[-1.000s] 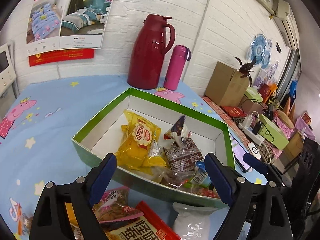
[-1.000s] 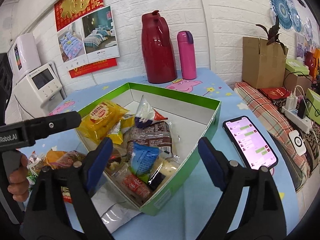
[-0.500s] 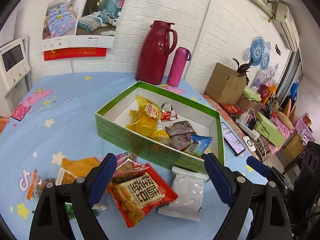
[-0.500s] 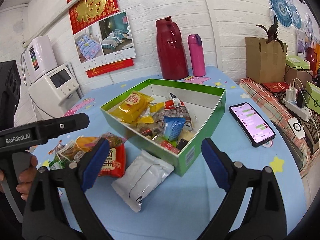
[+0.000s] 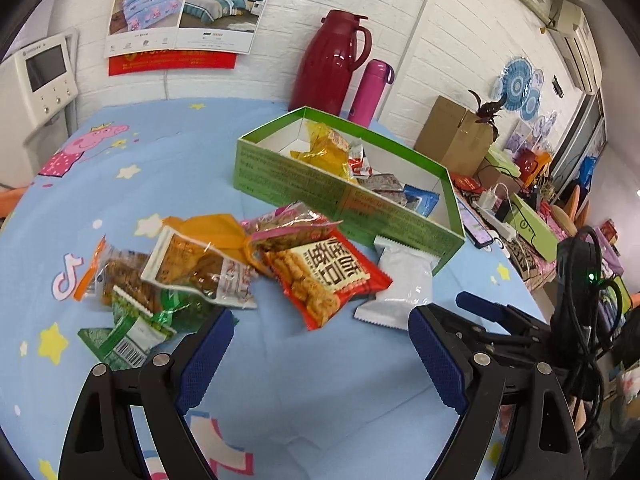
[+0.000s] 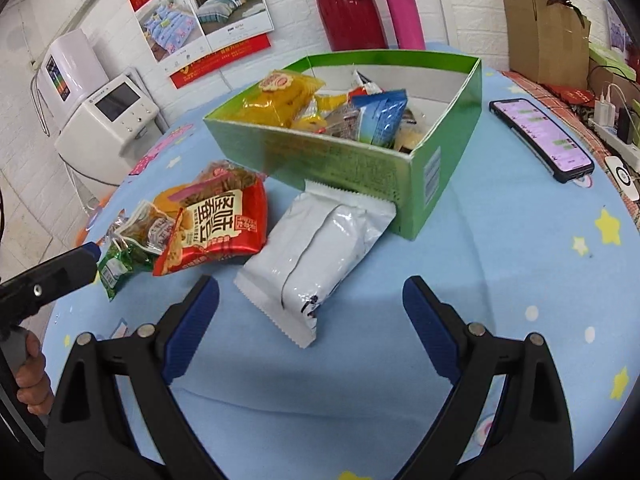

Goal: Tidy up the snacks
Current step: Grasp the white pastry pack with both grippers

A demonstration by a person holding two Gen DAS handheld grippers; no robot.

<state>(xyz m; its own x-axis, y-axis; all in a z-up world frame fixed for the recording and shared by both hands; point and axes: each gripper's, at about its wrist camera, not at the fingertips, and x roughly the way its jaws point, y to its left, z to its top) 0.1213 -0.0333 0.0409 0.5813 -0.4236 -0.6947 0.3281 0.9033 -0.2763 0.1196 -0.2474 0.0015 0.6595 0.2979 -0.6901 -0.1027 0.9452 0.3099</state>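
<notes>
A green box [image 5: 340, 196] [image 6: 352, 160] holding several snack packets stands on the blue tablecloth. In front of it lie loose snacks: a red packet [image 5: 324, 276] [image 6: 216, 228], a white packet [image 5: 400, 284] [image 6: 320, 248], a clear-and-orange packet [image 5: 200, 264] and green packets [image 5: 128, 328] [image 6: 116, 264]. My left gripper [image 5: 320, 344] hangs open over the cloth just short of the red packet, holding nothing. My right gripper [image 6: 310, 312] is open around the near end of the white packet without touching it.
A red thermos jug [image 5: 332, 68] and a pink bottle [image 5: 370, 92] stand behind the box by the wall. A phone [image 6: 540, 136] lies right of the box. A cardboard box [image 6: 544, 36], power strip and clutter fill the far right. A white appliance [image 6: 108, 128] stands left.
Both grippers have pulled back from over the green box toward the table's near side and lowered. The loose packets in front of the box have come into view.
</notes>
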